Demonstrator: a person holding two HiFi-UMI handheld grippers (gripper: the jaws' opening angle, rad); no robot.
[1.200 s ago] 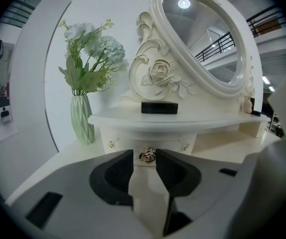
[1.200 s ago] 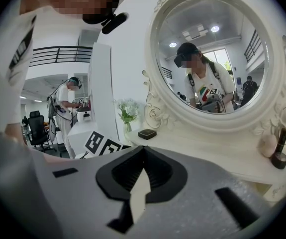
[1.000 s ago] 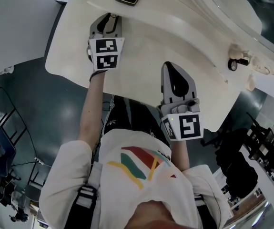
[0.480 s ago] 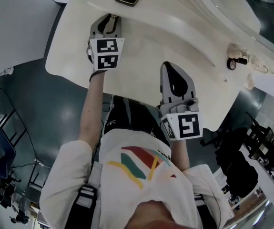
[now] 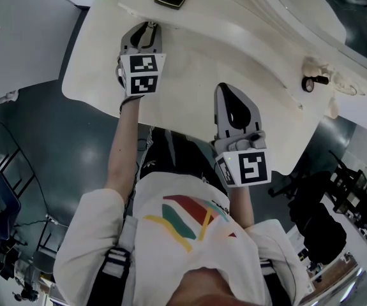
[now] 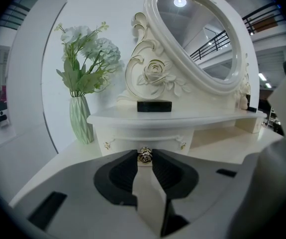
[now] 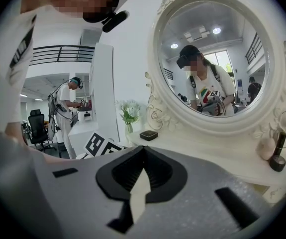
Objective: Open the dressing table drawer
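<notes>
**A:** What did the left gripper (image 5: 147,27) have hold of?

**B:** The small gold knob (image 6: 144,155) on the drawer (image 6: 133,142). Its jaws had just been closing, and the tips sat pinched on the knob from either side, only a little apart.

**A:** And the right gripper (image 7: 143,151)?

**B:** Its jaws were together with nothing between them. It hung above the front edge of the dressing table (image 5: 189,62), well apart from the knob.

**A:** So how far along was the job?

**B:** The reach and the grip looked done. The drawer, under the little shelf below the mirror (image 6: 202,39), appeared not yet drawn out. I'd judge the whole pull toward the person was left.

**A:** Anything around it?

**B:** A black case (image 6: 154,106) lay on the shelf right above the drawer. A green vase (image 6: 80,119) of flowers stood to its left, and a dark little bottle (image 7: 278,156) stood far to the right. None of them was in front of the drawer, so the way looked free.
</notes>
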